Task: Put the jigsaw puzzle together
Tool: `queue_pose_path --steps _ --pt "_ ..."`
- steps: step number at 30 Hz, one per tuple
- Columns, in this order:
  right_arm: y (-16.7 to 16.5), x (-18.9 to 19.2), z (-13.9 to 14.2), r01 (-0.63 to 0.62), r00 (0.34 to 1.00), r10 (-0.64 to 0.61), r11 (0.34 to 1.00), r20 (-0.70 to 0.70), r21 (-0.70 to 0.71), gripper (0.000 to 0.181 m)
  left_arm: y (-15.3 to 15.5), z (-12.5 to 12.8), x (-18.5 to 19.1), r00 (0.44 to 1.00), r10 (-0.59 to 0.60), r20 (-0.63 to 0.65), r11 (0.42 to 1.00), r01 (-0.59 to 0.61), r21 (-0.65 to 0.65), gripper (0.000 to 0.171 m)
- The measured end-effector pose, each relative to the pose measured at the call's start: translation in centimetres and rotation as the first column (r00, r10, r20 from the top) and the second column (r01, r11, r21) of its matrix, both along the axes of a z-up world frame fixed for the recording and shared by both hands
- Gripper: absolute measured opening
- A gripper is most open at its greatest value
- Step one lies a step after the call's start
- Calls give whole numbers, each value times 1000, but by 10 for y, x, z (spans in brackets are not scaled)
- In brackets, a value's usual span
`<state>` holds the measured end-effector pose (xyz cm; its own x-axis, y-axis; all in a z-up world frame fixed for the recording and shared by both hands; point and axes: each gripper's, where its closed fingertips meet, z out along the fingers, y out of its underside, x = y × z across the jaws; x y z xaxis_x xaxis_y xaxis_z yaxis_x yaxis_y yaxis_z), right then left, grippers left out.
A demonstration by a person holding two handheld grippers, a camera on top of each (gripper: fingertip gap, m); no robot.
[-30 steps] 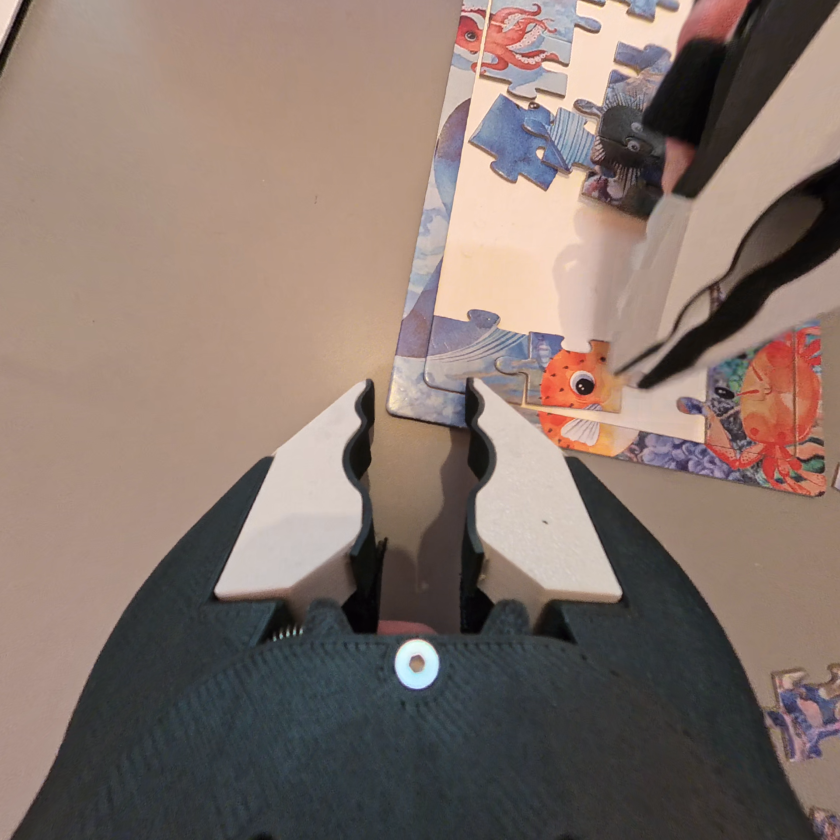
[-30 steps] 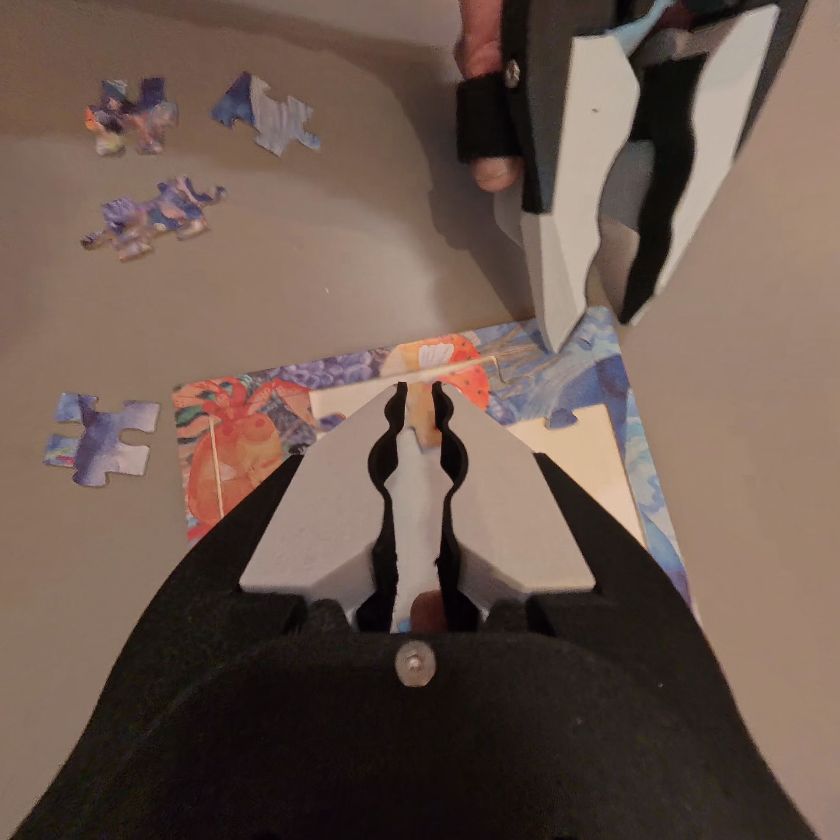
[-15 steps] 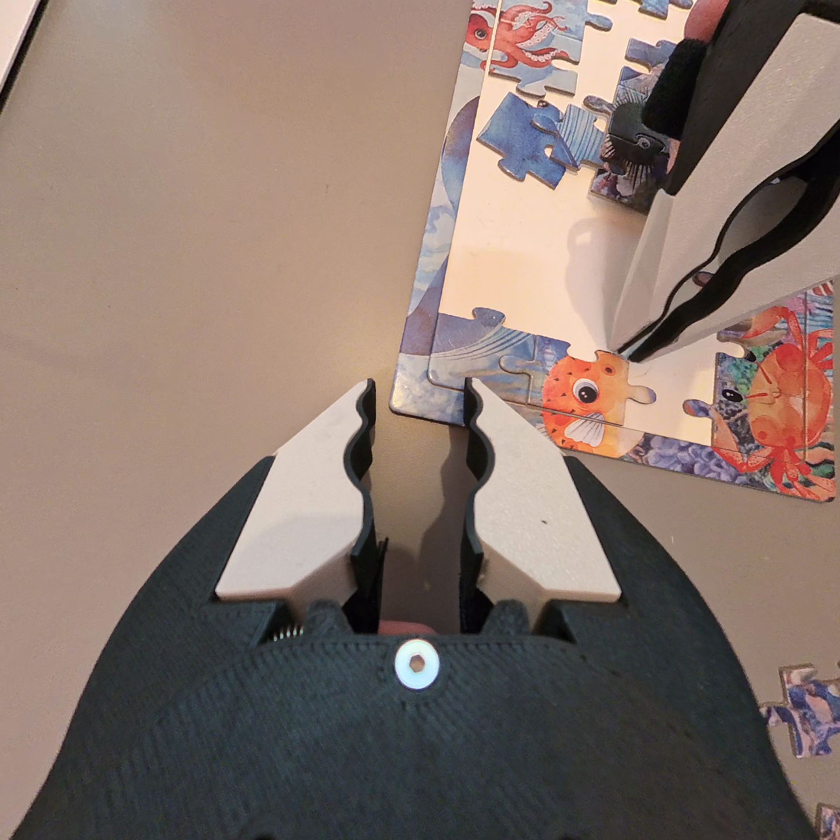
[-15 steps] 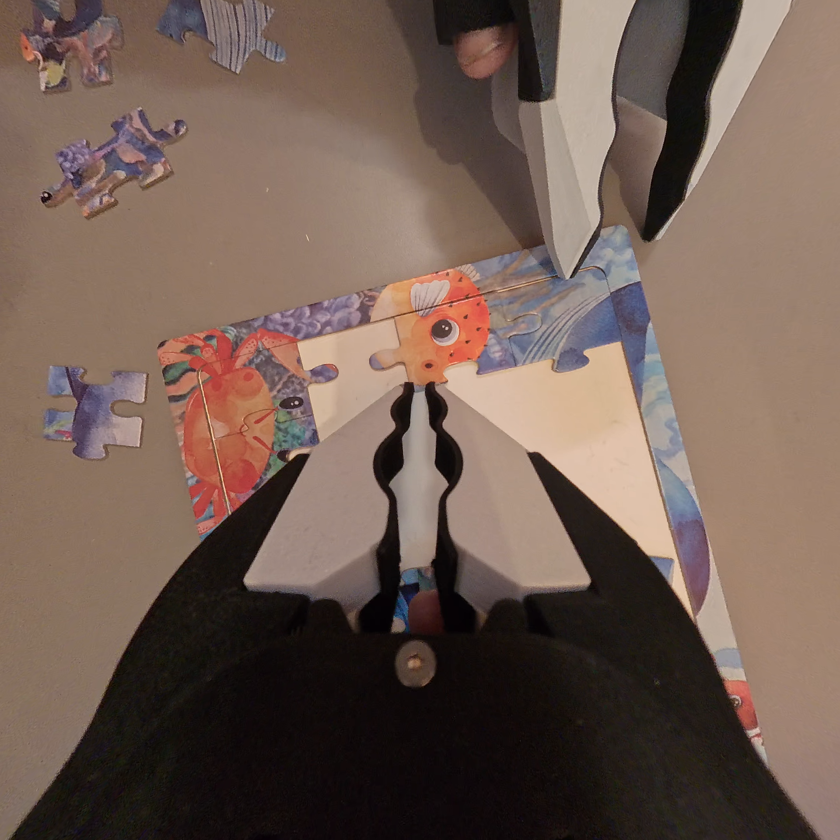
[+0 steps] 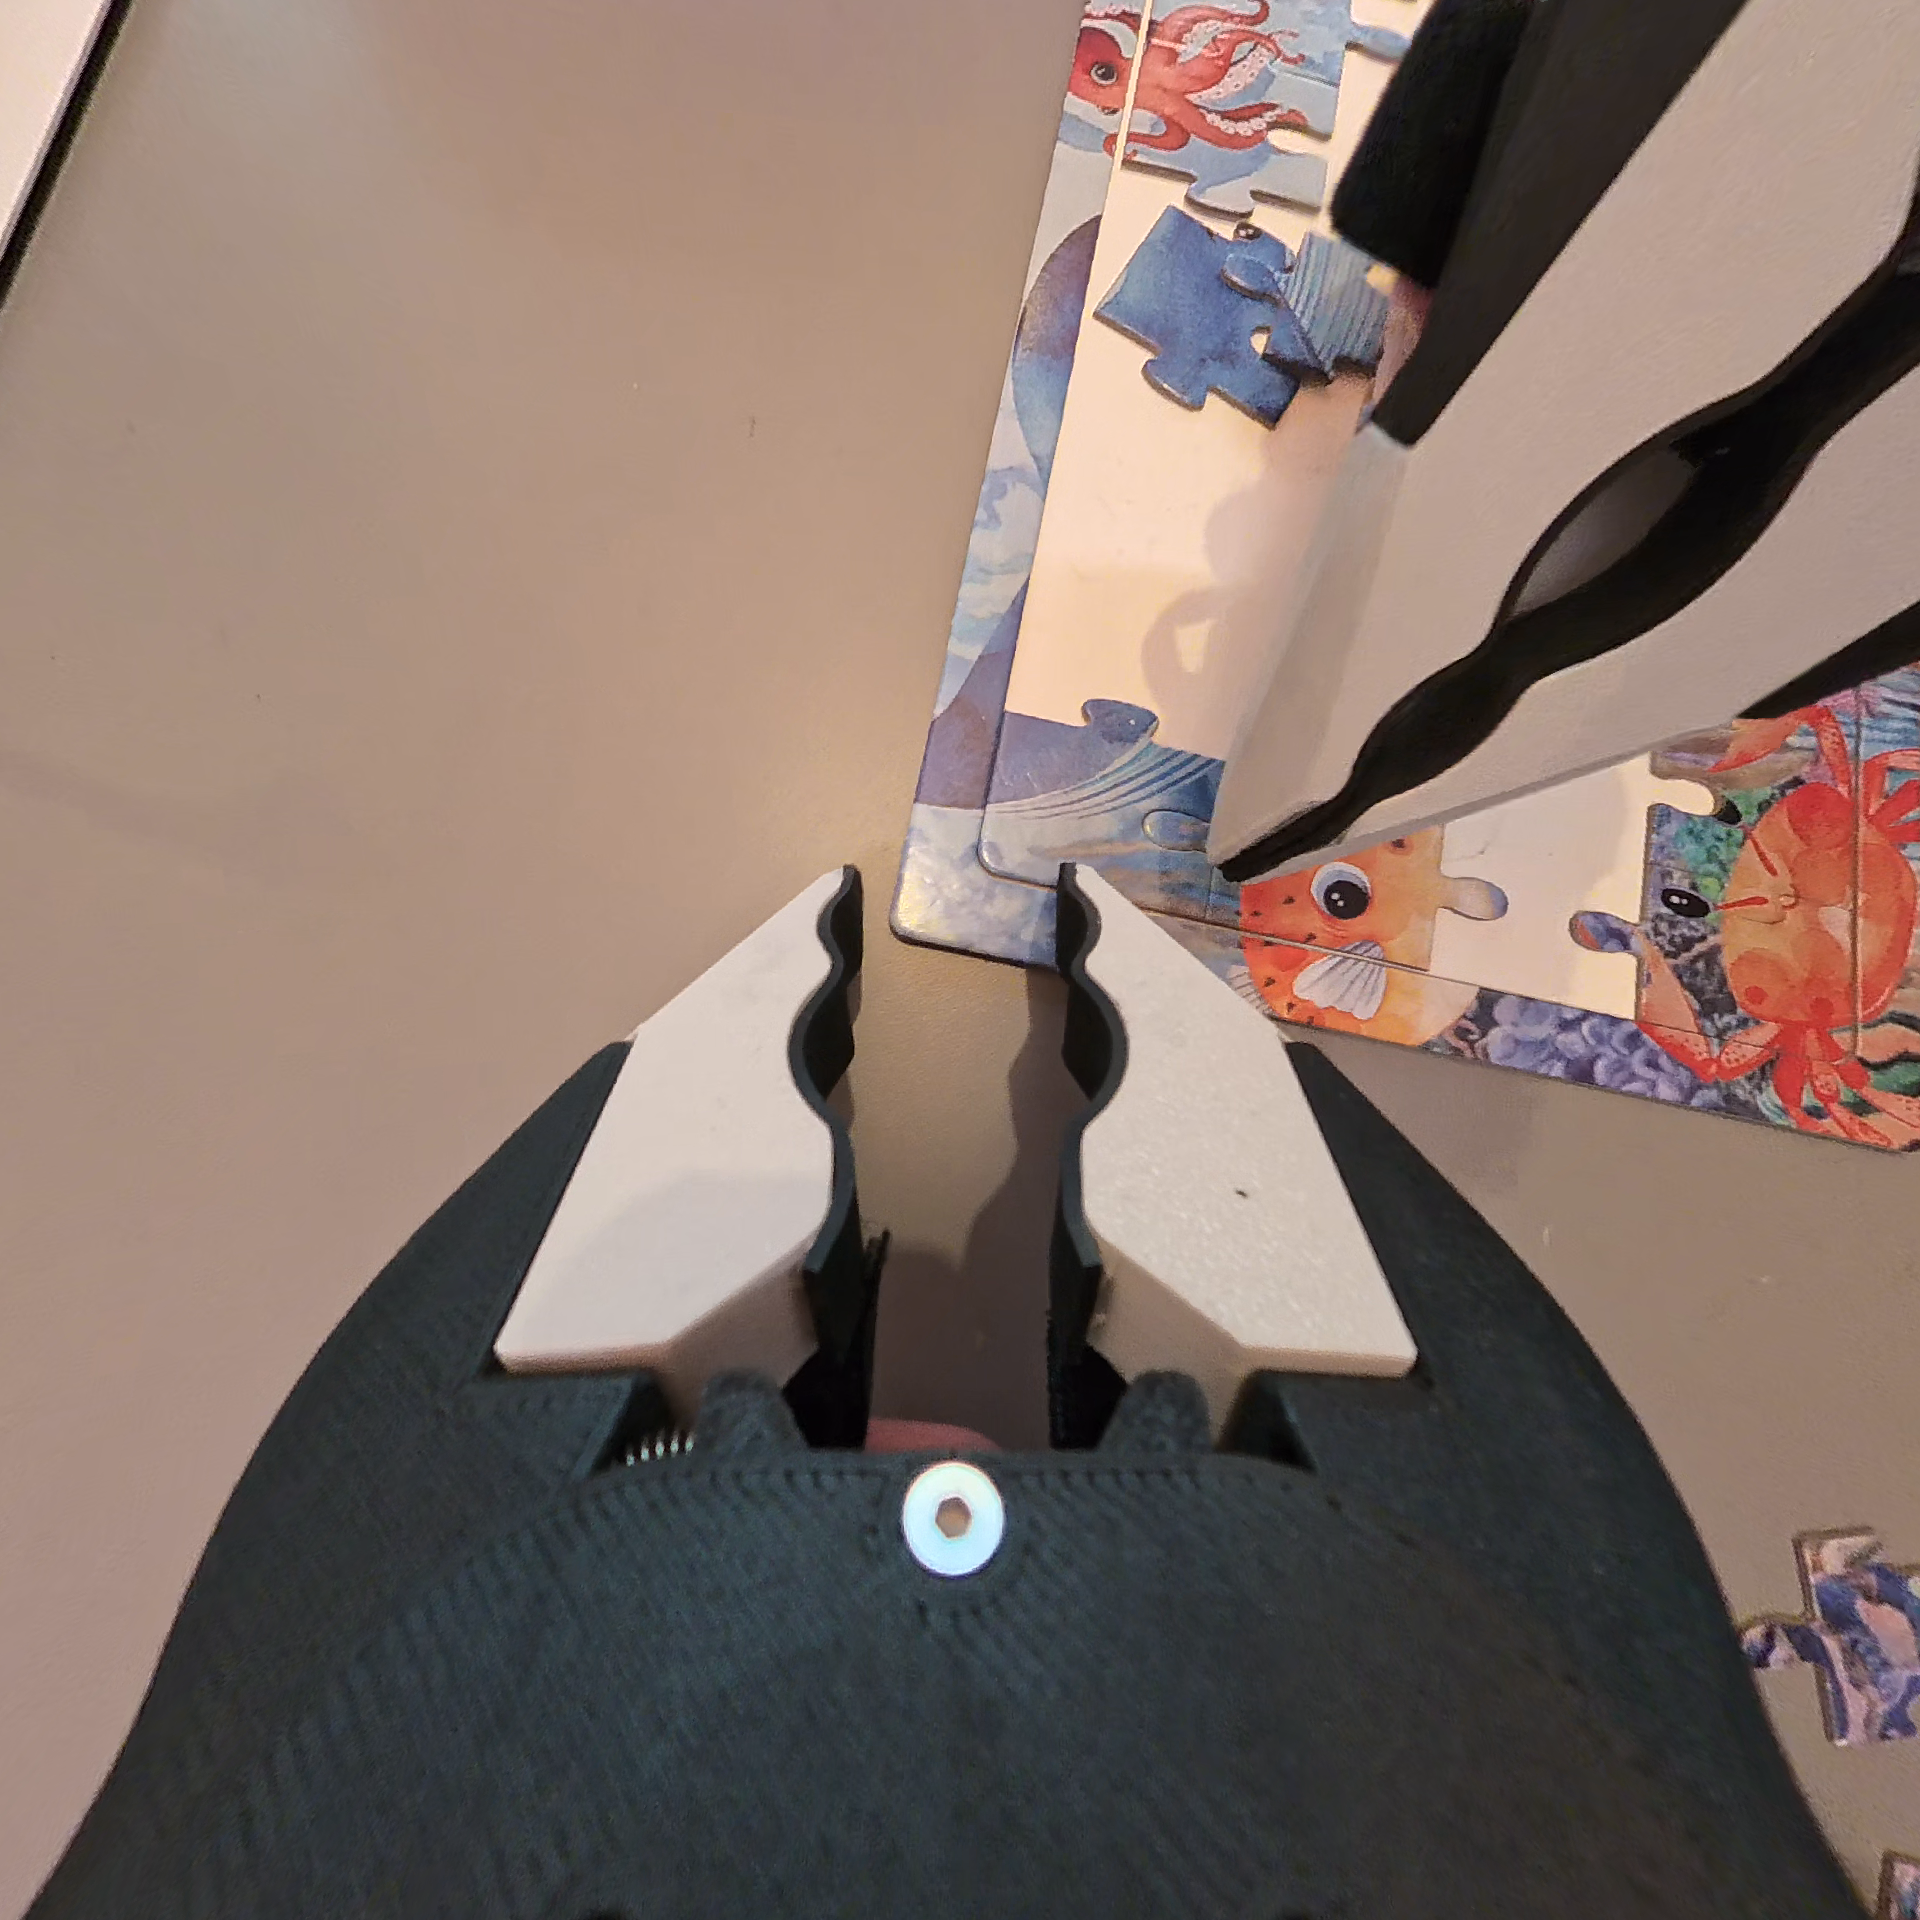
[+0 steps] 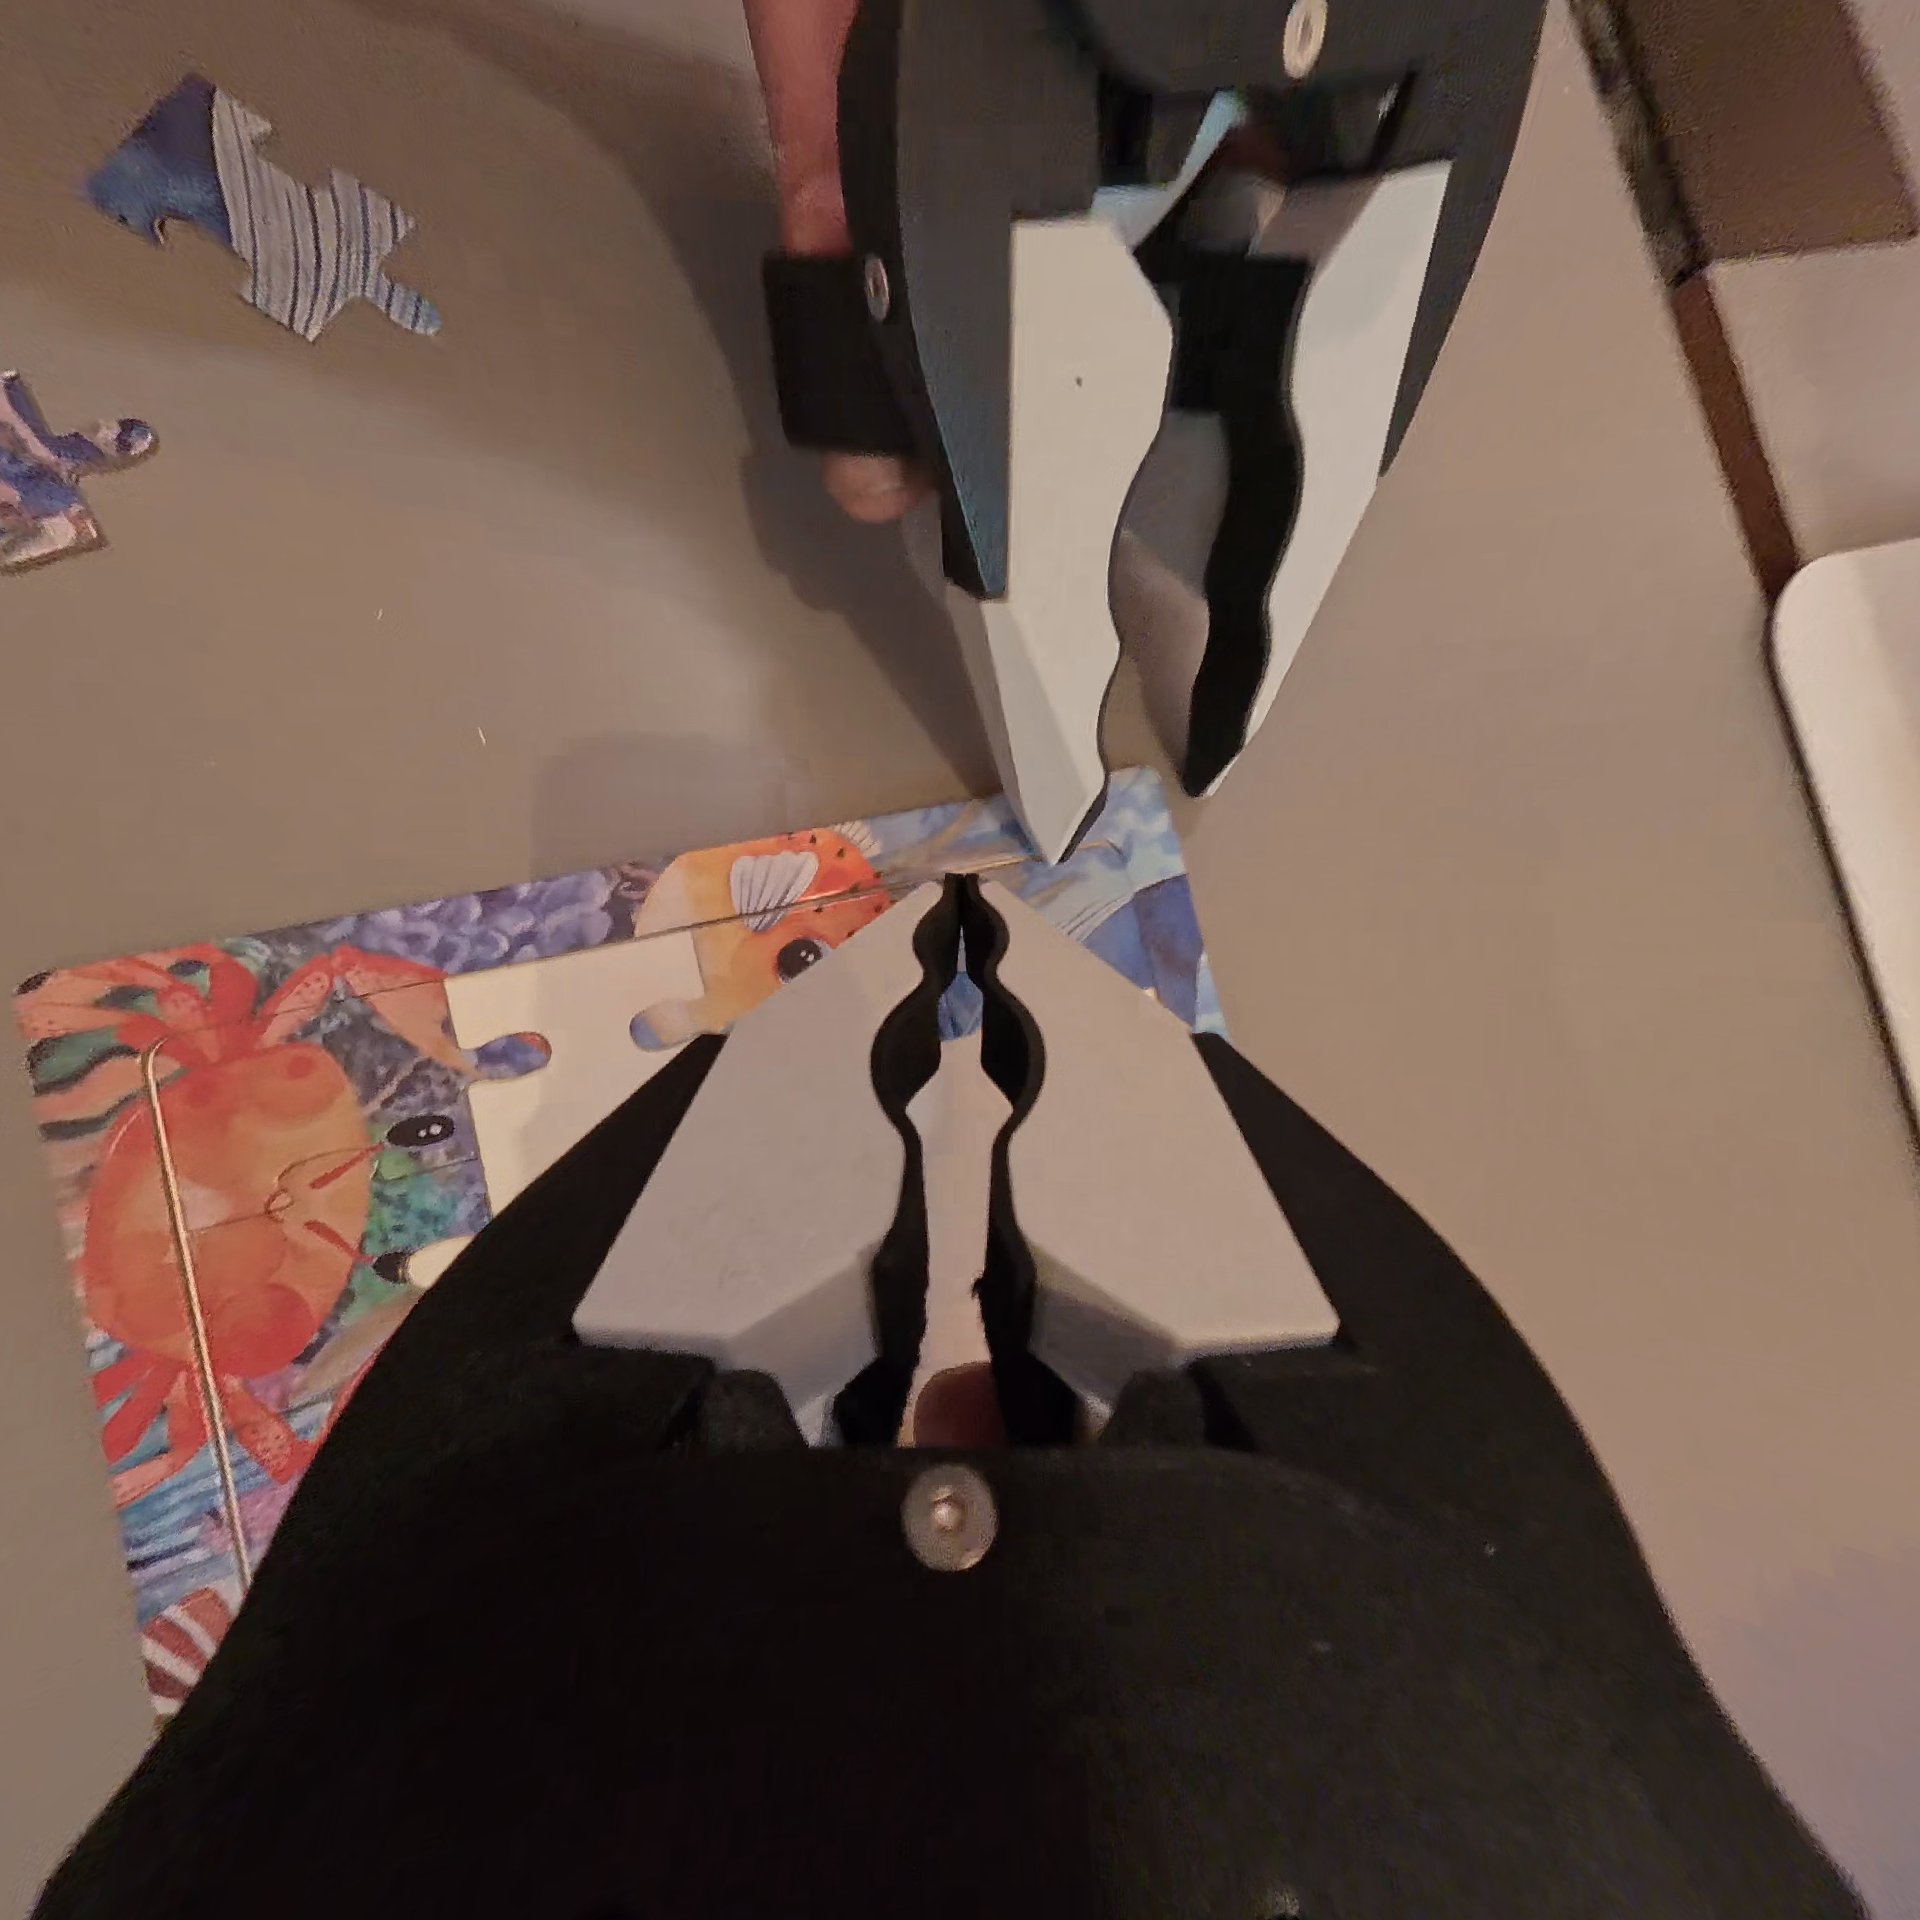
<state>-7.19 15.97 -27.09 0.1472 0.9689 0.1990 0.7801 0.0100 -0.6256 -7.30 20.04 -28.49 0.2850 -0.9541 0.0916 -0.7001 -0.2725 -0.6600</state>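
- Once the right gripper had shifted from the orange pufferfish piece toward the corner seam, jaws nearly together, empty, it pressed there.
- Left gripper, jaws apart, steadied the cardboard puzzle tray; pufferfish piece seated, gaps remained.

table: plain grey-brown surface | white rounded-corner panel: at table's right edge | brown strip: beside that panel | pale band with dark border: table's far-left corner
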Motion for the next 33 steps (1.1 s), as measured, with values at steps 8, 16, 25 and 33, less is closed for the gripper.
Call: queue_pose_path --steps 8,16,25,33 --pt "-22 17 32 -25 1000 24 999 -20 -44 1 -3 38 -14 997 57 49 995 -61 85 46" --pt "-102 94 61 -121 992 117 988 -41 -96 56 -102 76 -40 999 20 -30 965 -11 261 97" --pt "-138 182 15 -18 996 26 996 86 -84 92 -190 30 -3 999 30 -28 970 -22 243 130" --pt "-141 193 -18 39 998 -31 987 51 -156 86 -202 4 30 997 -46 -69 971 61 232 83"
